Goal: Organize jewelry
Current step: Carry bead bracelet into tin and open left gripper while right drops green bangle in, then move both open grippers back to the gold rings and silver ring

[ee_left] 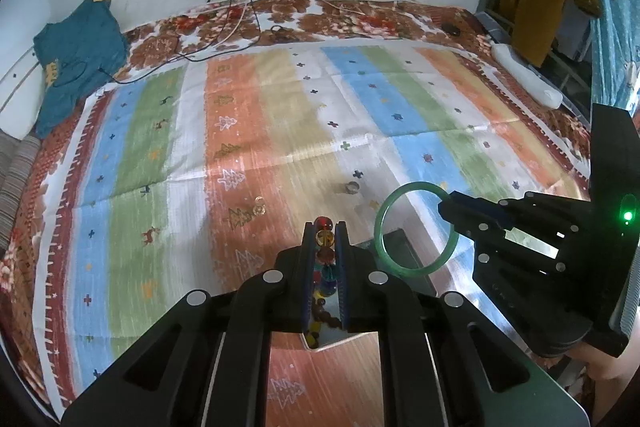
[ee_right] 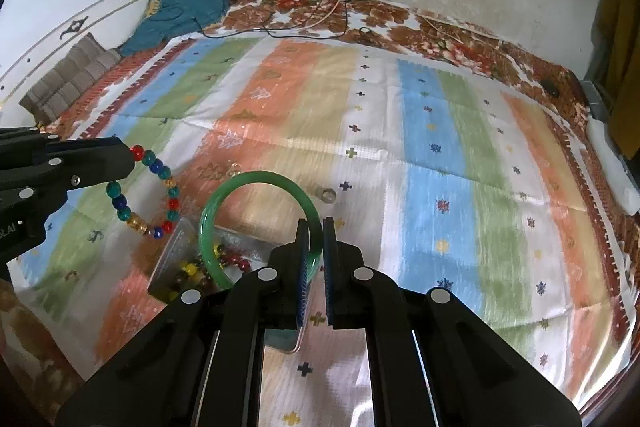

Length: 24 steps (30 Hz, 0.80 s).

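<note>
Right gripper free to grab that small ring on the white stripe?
Probably not yet: the right gripper is shut on the green bangle. The ring lies uncovered just ahead, so the path looks open once the bangle is dropped.

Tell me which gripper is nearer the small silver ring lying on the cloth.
Right. The right gripper, holding the green bangle, sits just short of the ring. The left gripper, holding the beaded bracelet, is farther off to the ring's left.

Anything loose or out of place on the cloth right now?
Two small pieces, a pale ring and a clear bead piece, lie on the striped cloth beyond the clear box, apart from the jewelry inside it.
</note>
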{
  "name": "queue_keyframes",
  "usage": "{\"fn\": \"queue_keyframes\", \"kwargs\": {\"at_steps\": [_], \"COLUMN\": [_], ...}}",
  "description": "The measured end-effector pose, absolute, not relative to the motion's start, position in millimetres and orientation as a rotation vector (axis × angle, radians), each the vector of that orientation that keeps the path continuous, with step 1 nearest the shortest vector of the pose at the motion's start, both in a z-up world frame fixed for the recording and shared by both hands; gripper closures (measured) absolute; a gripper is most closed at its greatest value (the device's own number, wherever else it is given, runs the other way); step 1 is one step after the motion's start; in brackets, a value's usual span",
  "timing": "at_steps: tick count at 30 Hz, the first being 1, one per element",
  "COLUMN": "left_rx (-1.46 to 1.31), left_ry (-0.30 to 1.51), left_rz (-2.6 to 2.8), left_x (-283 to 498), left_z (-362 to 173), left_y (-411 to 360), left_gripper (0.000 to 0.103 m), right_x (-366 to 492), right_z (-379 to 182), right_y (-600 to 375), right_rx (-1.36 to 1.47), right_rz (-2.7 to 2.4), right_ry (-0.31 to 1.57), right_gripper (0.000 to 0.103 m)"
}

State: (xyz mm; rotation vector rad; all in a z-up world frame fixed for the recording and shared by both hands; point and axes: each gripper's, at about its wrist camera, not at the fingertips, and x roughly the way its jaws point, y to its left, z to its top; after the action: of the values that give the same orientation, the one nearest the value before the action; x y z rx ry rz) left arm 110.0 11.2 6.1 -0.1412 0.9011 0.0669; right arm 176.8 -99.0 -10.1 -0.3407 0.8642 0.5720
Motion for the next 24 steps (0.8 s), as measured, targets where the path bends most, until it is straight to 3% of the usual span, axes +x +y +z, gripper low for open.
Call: {"fn": "queue_keyframes", "kwargs": {"at_steps": [13,18,19,24], "left_rx": [-0.139,-0.163,-0.166,-0.167], "left_ry": [0.933,0.954,0.954,0.957], "left_rz": [0.069,0.137,0.143,0.160], "left_x": [96,95,95,97], "left_z": [-2,-4,-4,-5], "left_y": [3,18,19,23], "left_gripper": [0.093,0.090,0.089,0.075], "right_x": [162,168,170,175], "right_z": [-17,-21,-21,-24], "right_y": [-101,-104,-105,-107], "right_rx": [-0.336,-0.333,-0.330,-0.333], "right_rz": [0.618,0.583,0.577,0.552], "right_ry": [0.908,0.933,0.936,0.950], "right_gripper": [0.095,0.087,0.081,0.070]}}
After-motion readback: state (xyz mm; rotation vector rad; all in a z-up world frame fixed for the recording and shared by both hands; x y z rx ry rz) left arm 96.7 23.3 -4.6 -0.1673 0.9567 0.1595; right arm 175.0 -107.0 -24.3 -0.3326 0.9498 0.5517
